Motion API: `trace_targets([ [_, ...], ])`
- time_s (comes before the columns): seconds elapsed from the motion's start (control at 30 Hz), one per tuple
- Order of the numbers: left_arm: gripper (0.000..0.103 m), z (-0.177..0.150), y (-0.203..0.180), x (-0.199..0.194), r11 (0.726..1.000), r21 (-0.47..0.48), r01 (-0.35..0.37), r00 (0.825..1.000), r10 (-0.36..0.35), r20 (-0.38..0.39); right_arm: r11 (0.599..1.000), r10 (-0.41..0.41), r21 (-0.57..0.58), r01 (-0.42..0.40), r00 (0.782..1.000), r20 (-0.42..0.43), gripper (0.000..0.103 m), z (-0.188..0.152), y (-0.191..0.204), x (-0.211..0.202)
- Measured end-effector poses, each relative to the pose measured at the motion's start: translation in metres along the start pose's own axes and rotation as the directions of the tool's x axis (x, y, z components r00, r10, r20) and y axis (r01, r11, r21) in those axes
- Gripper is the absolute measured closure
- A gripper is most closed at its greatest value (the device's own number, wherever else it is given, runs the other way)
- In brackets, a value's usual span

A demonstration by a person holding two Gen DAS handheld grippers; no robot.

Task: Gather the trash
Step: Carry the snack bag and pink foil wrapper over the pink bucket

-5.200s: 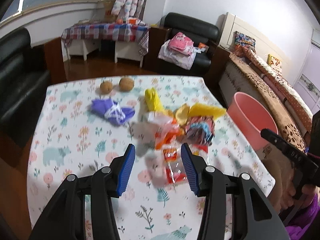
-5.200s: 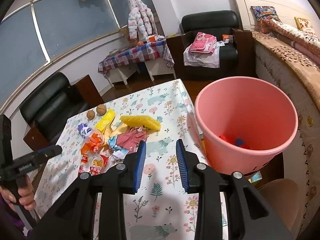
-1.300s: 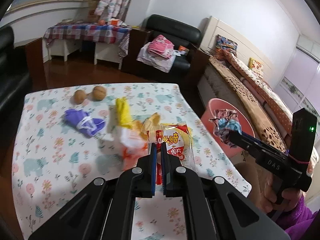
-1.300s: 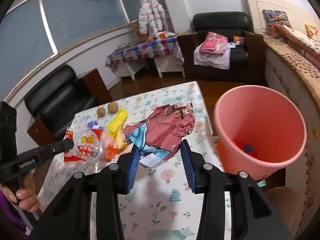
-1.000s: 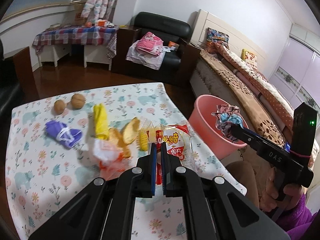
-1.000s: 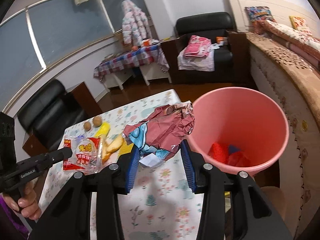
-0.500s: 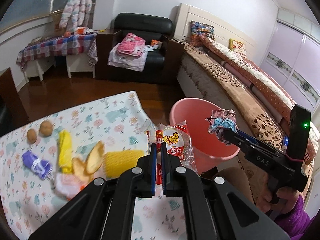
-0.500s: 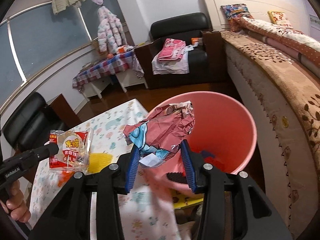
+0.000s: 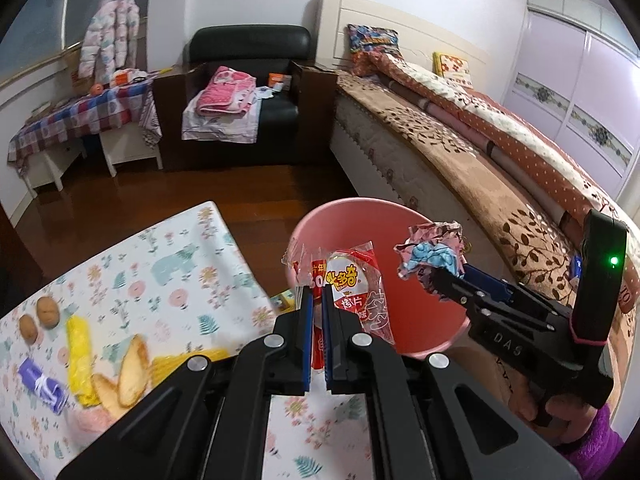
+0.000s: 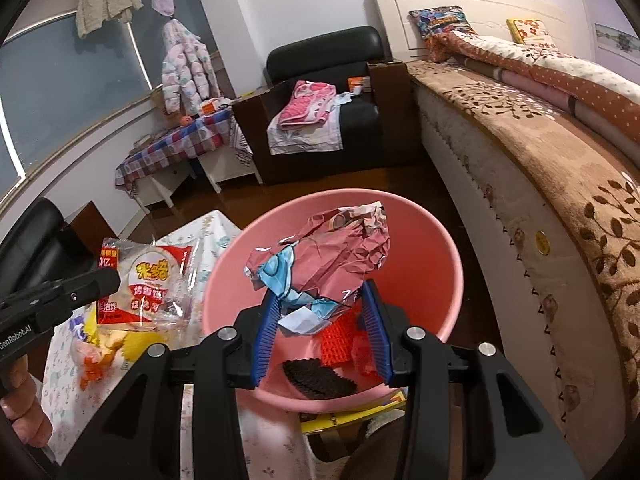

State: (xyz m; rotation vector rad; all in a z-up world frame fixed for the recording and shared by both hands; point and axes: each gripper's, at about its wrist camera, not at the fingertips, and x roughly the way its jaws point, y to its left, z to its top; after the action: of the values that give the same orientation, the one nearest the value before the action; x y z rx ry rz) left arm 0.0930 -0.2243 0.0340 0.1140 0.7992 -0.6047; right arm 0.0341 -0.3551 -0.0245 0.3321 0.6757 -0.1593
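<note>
My left gripper (image 9: 316, 300) is shut on a clear snack bag with red and yellow print (image 9: 352, 284), held at the near rim of the pink bin (image 9: 372, 210). My right gripper (image 10: 322, 300) is shut on a crumpled maroon and blue wrapper (image 10: 332, 256), which hangs over the open pink bin (image 10: 452, 264). In the left wrist view the right gripper (image 9: 434, 276) shows the same wrapper (image 9: 432, 252) above the bin. The snack bag (image 10: 156, 280) appears left of the bin in the right wrist view. Red and black scraps (image 10: 336, 340) lie in the bin's bottom.
The floral-cloth table (image 9: 192, 264) carries yellow wrappers (image 9: 80, 348), peel-like pieces (image 9: 128, 372), a purple wrapper (image 9: 40, 384) and two brown round things (image 9: 48, 308). A bed (image 9: 480, 152) runs along the right, a black armchair (image 9: 244, 60) stands behind. A person's hand (image 9: 560, 404) holds the right gripper.
Both grippers have swung right from the table toward the pink bin, each still gripping its wrapper. The right one now hangs over the bin's opening; the left has reached its rim.
</note>
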Motion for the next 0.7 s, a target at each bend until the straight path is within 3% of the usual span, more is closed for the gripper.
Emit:
trace_targets([
  [0.7,0.099,0.012,-0.026,0.068,0.997,0.072,-0.003,0.996,0.009,-0.084,0.999,-0.048,0.010,0.049,0.998,-0.044,0.061,-0.013,-0.013,0.019],
])
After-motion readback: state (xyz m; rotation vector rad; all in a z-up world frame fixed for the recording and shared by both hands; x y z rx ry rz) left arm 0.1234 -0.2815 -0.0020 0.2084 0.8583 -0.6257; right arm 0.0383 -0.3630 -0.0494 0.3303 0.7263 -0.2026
